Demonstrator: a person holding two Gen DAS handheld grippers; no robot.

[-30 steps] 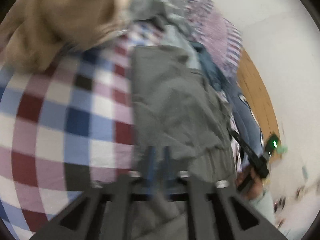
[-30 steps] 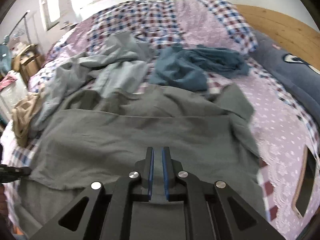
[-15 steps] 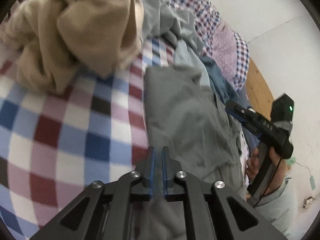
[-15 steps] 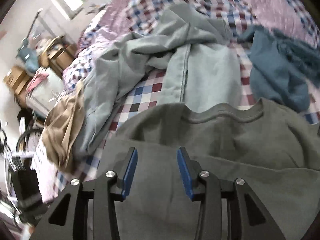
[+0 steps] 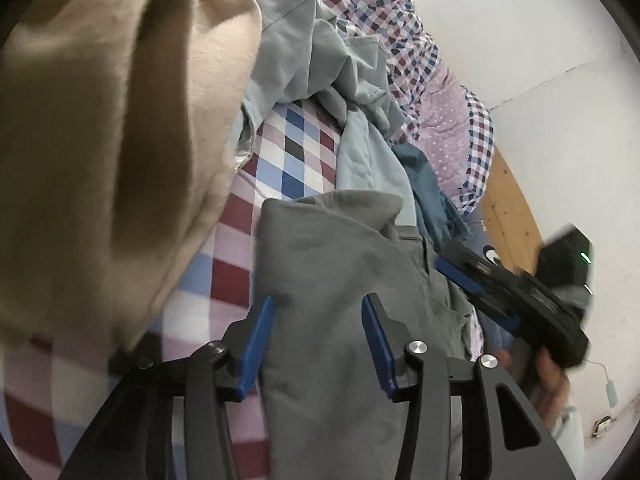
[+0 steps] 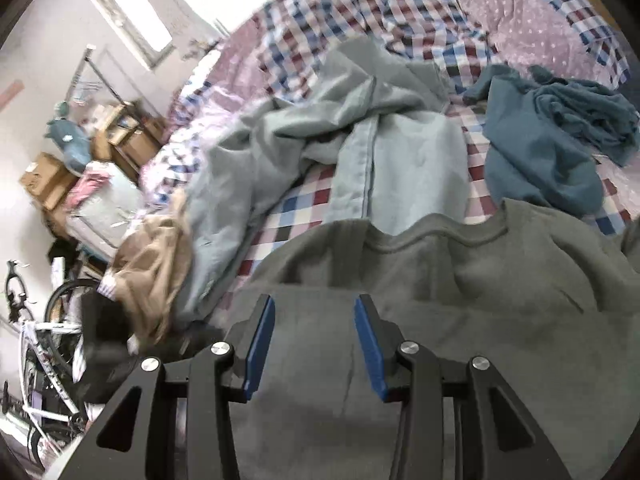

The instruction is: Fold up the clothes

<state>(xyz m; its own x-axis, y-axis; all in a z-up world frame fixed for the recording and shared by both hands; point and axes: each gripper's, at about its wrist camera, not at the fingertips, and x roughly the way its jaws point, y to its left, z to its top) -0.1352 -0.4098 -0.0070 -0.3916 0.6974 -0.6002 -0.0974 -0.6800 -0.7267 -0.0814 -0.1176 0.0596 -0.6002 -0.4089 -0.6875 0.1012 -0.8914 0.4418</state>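
Everywhere checked bedspread (image 6: 304, 204), white wall (image 5: 540, 20).

No text, label, brand, number or sign can be read in either view. The garments on the bed carry no legible print, and the cardboard boxes (image 6: 48, 180) far to the left, beside the bed, are too blurred to show any lettering.
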